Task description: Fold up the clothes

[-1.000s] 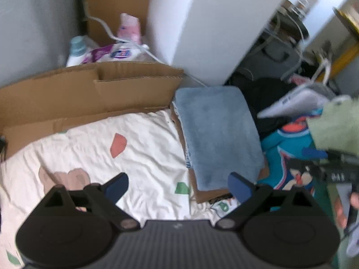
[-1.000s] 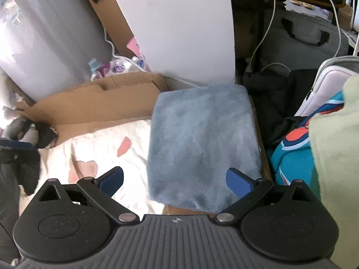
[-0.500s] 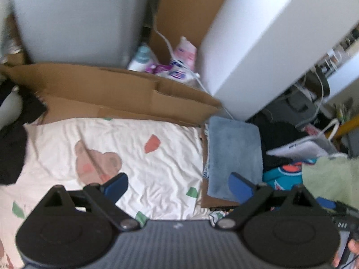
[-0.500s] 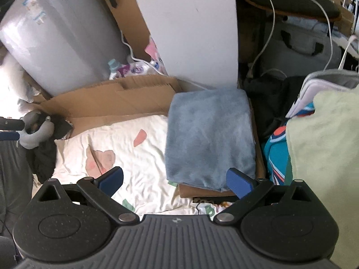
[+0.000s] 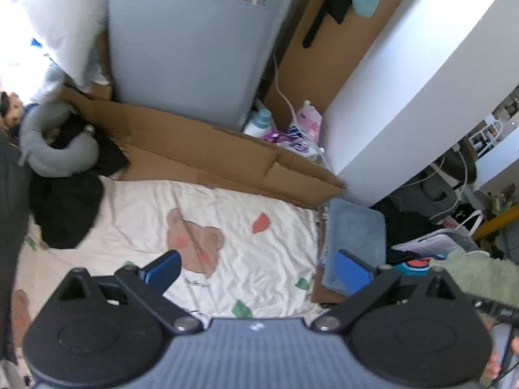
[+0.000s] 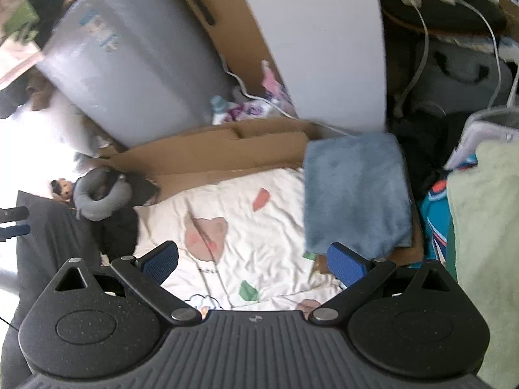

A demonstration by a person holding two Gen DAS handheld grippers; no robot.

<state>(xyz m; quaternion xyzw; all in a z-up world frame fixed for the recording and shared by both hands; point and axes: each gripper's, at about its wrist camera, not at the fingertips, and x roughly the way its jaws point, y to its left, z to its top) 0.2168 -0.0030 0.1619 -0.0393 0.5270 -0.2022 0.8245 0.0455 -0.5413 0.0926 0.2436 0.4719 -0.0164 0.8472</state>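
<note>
A folded blue-grey cloth [image 5: 353, 233] [image 6: 355, 191] lies on cardboard at the right edge of a white printed sheet [image 5: 227, 227] [image 6: 253, 227]. My left gripper [image 5: 258, 269] hangs open high above the sheet, nothing between its blue pads. My right gripper [image 6: 253, 261] is open too, raised over the sheet, with the blue-grey cloth ahead and to the right. A pale green garment [image 6: 483, 233] [image 5: 480, 275] lies at the right edge. A dark garment [image 5: 65, 207] [image 6: 120, 230] sits at the sheet's left side.
Flattened cardboard [image 5: 211, 152] runs along the sheet's far side. Behind it stand a grey appliance [image 5: 191, 39], a white cabinet [image 5: 405, 81] and bottles [image 5: 259, 121]. A grey neck pillow [image 5: 52, 149] lies far left. Bags, cables and a teal garment [image 6: 434, 220] crowd the right.
Both grippers have risen and drawn back from the blue-grey cloth, so more of the sheet and room shows. The left view has swung left. Both stay open.
</note>
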